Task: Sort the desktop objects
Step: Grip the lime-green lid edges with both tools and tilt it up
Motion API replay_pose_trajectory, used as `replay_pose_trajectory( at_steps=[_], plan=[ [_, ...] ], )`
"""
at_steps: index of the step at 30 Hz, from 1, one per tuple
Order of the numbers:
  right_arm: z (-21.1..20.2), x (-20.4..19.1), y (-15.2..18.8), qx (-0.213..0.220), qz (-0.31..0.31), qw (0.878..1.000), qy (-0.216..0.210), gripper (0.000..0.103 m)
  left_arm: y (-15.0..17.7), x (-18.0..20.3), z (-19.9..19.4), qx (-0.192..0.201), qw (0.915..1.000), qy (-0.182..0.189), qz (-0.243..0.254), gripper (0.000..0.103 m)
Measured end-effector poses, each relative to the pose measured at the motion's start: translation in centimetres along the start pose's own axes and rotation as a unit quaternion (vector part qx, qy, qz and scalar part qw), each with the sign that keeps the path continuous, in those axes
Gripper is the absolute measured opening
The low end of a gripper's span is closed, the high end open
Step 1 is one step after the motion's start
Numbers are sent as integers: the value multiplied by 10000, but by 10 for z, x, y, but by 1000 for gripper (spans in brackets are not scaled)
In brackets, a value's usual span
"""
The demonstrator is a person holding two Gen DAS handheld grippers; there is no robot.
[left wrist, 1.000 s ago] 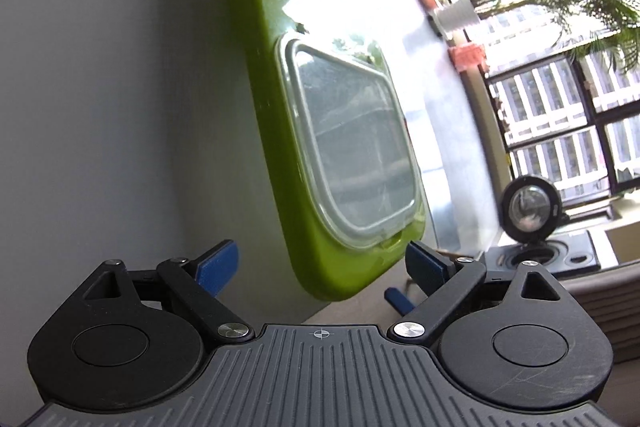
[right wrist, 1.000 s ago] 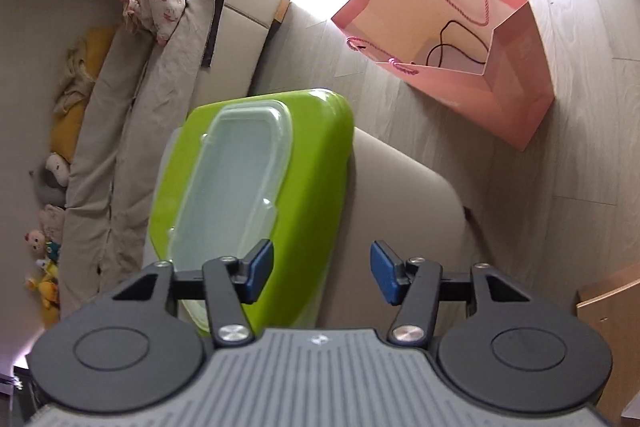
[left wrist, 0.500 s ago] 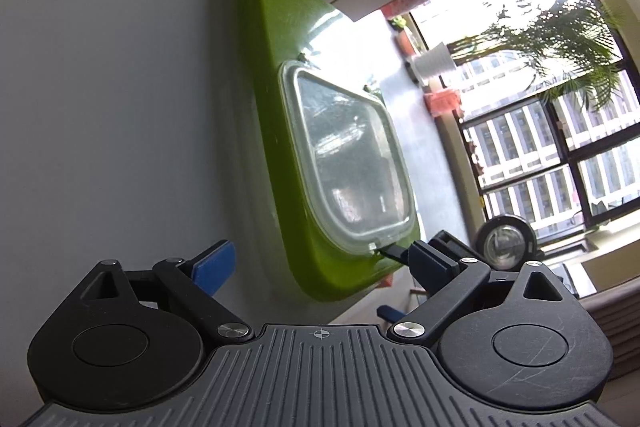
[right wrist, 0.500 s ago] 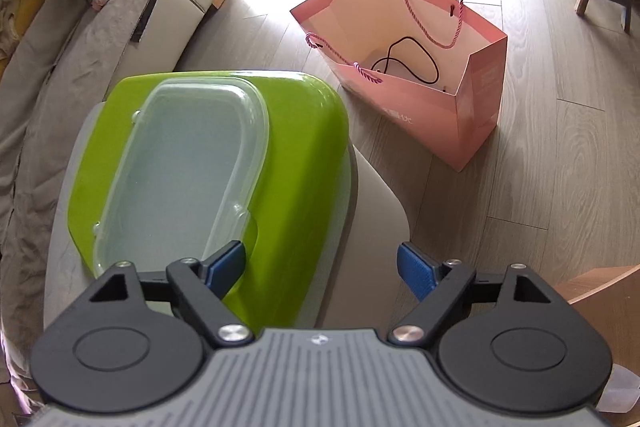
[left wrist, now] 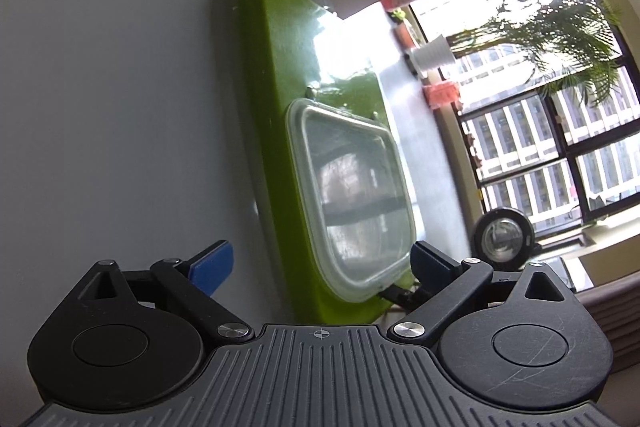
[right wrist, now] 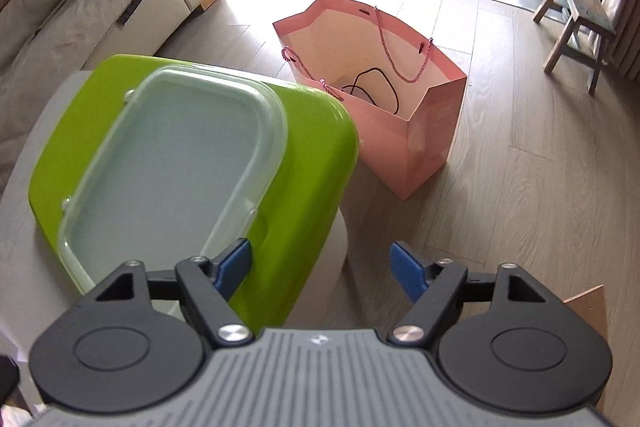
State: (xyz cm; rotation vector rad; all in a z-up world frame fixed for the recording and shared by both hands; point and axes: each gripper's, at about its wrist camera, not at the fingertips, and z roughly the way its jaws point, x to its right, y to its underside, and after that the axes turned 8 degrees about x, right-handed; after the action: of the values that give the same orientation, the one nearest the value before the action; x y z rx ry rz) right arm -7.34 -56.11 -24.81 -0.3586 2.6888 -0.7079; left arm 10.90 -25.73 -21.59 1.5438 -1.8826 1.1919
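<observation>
A lime-green tray (left wrist: 276, 99) lies on a pale grey table (left wrist: 112, 87), with a clear plastic lid (left wrist: 352, 203) resting on top of it. My left gripper (left wrist: 320, 267) is open, its blue pads on either side of the tray's near end without touching. In the right wrist view the same green tray (right wrist: 316, 163) and clear lid (right wrist: 176, 155) sit at the table's corner. My right gripper (right wrist: 320, 267) is open and empty just above the tray's near corner, its left pad over the tray.
An open pink paper bag (right wrist: 376, 99) with a black cable inside stands on the wooden floor beside the table. A sofa (right wrist: 80, 7) is at the back left, a wooden stool (right wrist: 576, 23) at the far right. A window with plants (left wrist: 560, 75) lies beyond the table.
Both grippers have pulled back from the tray and turned. The right gripper's jaws opened wider. The tray and lid stay in place.
</observation>
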Motion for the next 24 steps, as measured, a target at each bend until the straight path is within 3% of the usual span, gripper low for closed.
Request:
replay_pose_trajectory(
  at_steps=[3,5,6,8,12,14,16,18,19,24],
  plan=[
    [-7,18,11,5,117,9996,-259,68,-1,-3,0,23,9999,63,-105,98],
    [6,40,19,-90,756,9928,-929,54,-2,-2,1,40,9998,108,-136,98],
    [12,51,24,-137,1073,9861,-1261,54,-3,-2,2,48,9998,131,-148,98],
    [26,73,32,-231,1700,9664,-1917,54,-3,-4,1,44,9996,194,-219,99],
    [56,112,51,-329,2700,9096,-3140,55,-4,-11,1,36,9985,339,-427,99],
    [70,124,62,-251,2942,8880,-3525,63,-5,-13,3,7,9979,396,-504,99],
    [76,129,67,-178,3076,8733,-3774,63,-4,-15,6,-50,9974,425,-572,99],
    [77,131,69,-61,3128,8654,-3913,55,-3,-15,10,-75,9974,409,-592,99],
    [76,131,69,-29,3152,8633,-3941,38,-3,-15,11,-88,9974,400,-587,99],
    [52,131,56,-150,3178,8770,-3600,38,0,-13,22,-341,9961,589,-556,99]
  ],
)
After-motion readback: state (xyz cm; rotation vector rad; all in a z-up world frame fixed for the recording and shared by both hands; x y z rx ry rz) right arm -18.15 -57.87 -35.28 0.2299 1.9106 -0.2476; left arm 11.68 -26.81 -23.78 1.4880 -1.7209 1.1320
